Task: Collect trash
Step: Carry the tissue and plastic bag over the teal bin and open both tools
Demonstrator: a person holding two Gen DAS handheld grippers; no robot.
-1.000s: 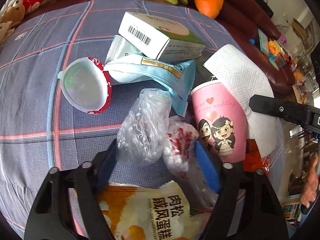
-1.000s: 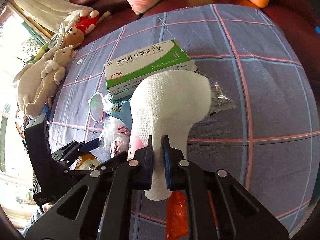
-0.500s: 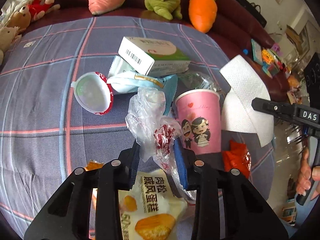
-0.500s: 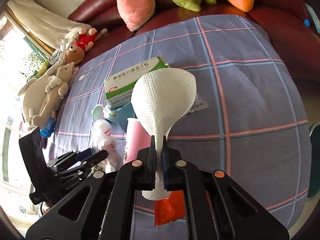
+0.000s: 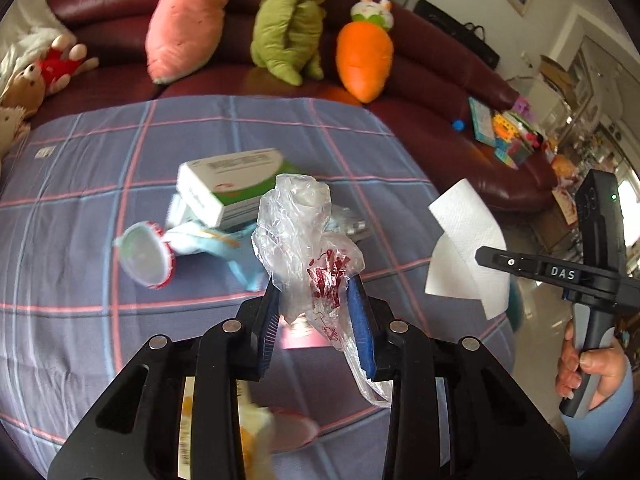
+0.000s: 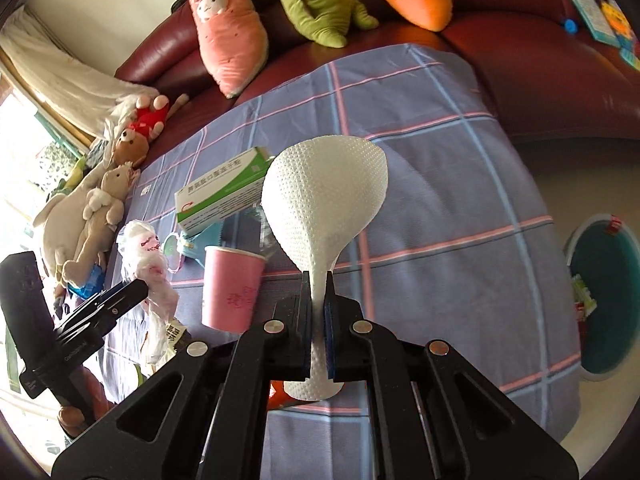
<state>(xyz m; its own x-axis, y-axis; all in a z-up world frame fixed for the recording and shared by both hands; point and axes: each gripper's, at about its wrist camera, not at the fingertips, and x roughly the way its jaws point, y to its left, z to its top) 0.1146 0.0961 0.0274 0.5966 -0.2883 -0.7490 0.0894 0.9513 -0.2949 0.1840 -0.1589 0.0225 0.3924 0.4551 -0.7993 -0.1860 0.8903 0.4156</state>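
Two claws above a plaid-covered desk: the right claw clamped on a white paper towel over the desk's right edge, the left claw clamped on a crumpled plastic bag (red-printed) over the pink cup.

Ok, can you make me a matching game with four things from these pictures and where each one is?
Things:
1. plastic bag
2. paper towel
3. pink cup
4. carrot plush

Places:
A. on the sofa
B. standing on the checked cloth
C. pinched in the right gripper
D. pinched in the left gripper

Pairs: 1-D, 2-C, 3-B, 4-A
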